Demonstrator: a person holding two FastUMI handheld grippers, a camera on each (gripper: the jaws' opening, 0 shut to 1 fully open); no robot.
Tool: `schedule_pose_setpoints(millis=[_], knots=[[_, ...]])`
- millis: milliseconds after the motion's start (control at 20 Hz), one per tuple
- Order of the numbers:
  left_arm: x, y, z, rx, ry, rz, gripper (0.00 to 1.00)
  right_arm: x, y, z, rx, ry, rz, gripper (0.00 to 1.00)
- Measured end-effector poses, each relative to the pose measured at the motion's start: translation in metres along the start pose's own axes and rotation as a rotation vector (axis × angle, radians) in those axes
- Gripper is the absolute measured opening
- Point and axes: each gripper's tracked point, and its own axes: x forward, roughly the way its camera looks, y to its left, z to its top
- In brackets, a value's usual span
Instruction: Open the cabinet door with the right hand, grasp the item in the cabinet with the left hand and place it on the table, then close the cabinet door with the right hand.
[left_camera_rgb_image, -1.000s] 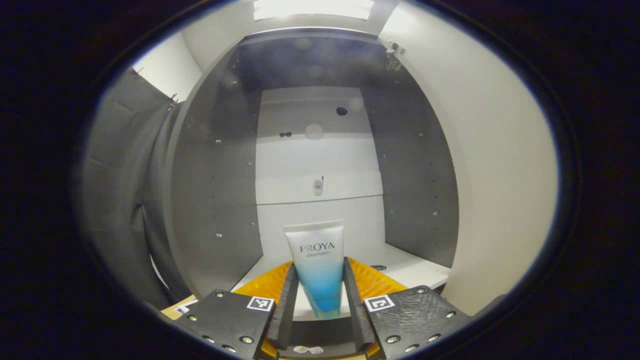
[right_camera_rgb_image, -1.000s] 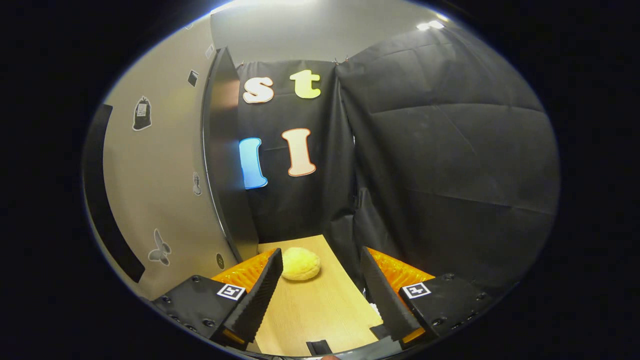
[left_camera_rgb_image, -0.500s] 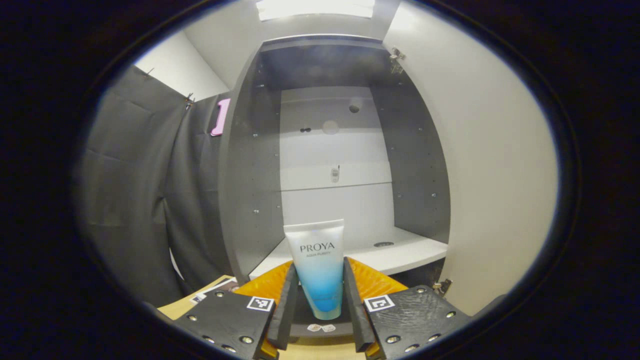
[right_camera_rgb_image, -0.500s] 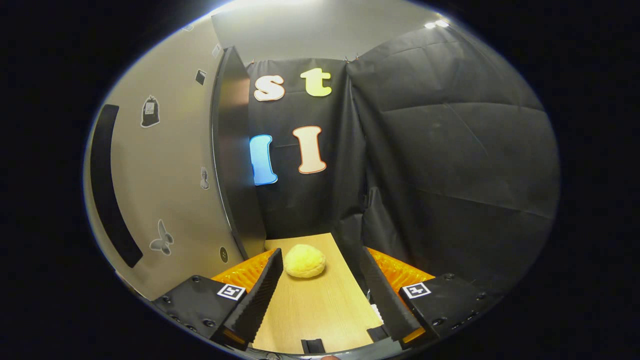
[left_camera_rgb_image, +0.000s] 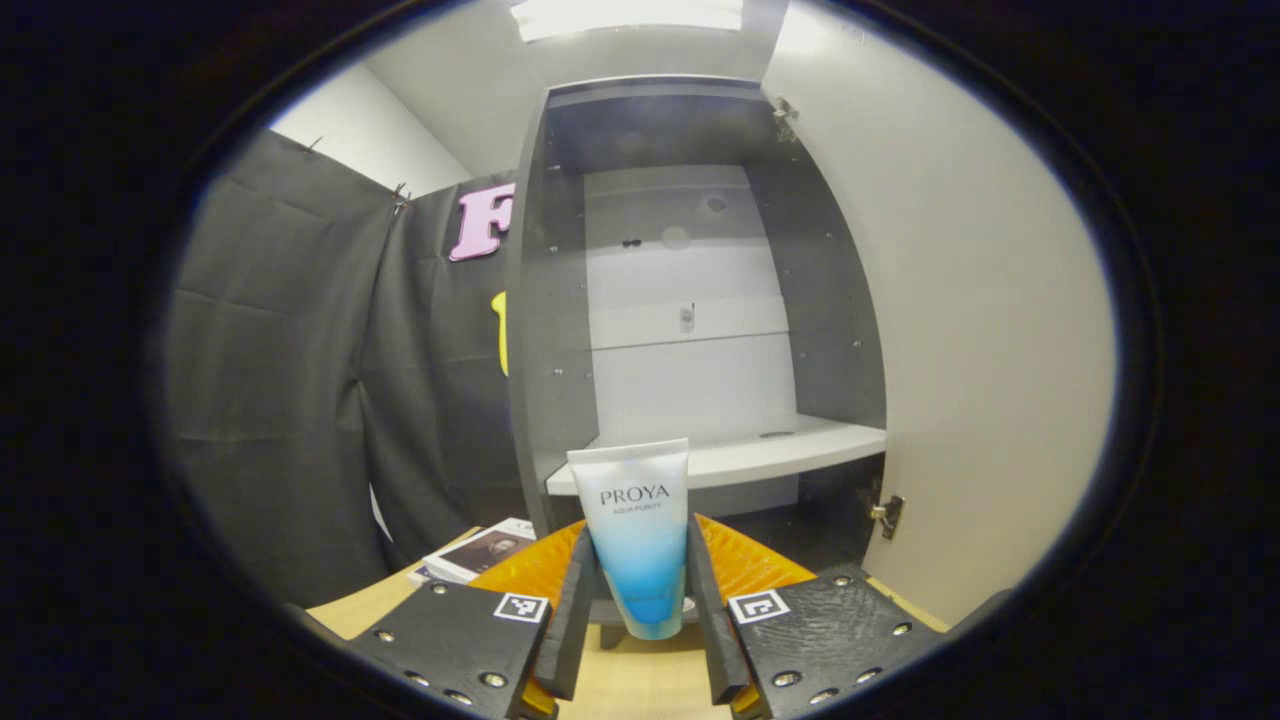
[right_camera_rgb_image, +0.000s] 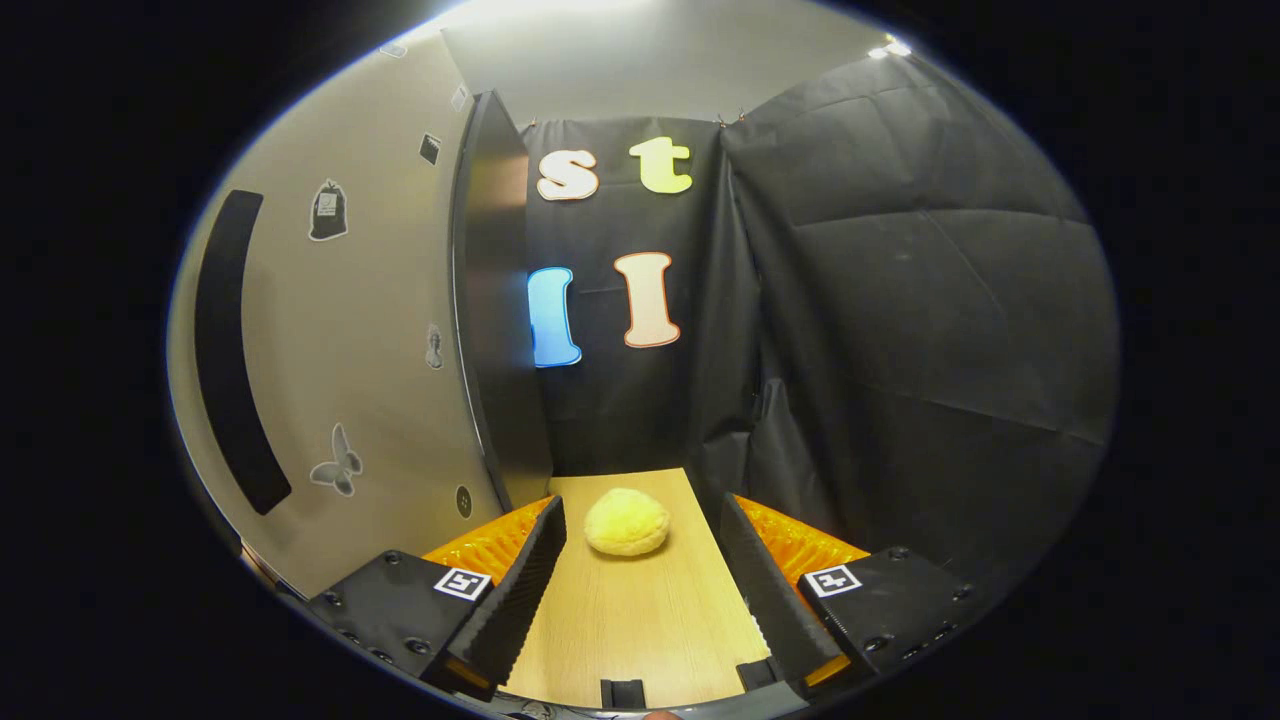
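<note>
In the left gripper view my left gripper (left_camera_rgb_image: 637, 600) is shut on a white-and-blue cosmetic tube (left_camera_rgb_image: 636, 530), held upright between both fingers in front of the open grey cabinet (left_camera_rgb_image: 700, 300). The cabinet's white shelf (left_camera_rgb_image: 740, 455) is bare. The open cabinet door (left_camera_rgb_image: 960, 330) stands at the right. In the right gripper view my right gripper (right_camera_rgb_image: 640, 590) is open above the wooden table (right_camera_rgb_image: 630, 640), with nothing between its fingers. The door's outer face (right_camera_rgb_image: 360, 350), with a dark handle strip (right_camera_rgb_image: 230, 350), is at its left.
A yellow bun-like object (right_camera_rgb_image: 627, 522) lies on the table ahead of the right gripper. A booklet (left_camera_rgb_image: 480, 550) lies on the table left of the cabinet base. A door hinge (left_camera_rgb_image: 885, 512) sticks out low at the right. Black cloth walls surround the table.
My left gripper has drawn back out of the cabinet with the tube; the shelf now lies farther off and the table shows beneath. The right gripper has shifted slightly and stays open.
</note>
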Motion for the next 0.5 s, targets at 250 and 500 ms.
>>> schedule_pose_setpoints(millis=[250,500], knots=[[-0.025,0.008,-0.027,-0.034,0.016,0.008,0.51,-0.003,0.005,0.000,-0.028,-0.012,0.018,0.98],[-0.054,0.016,-0.060,-0.038,0.030,0.001,0.52,0.001,0.011,0.002,-0.036,-0.025,0.022,0.98]])
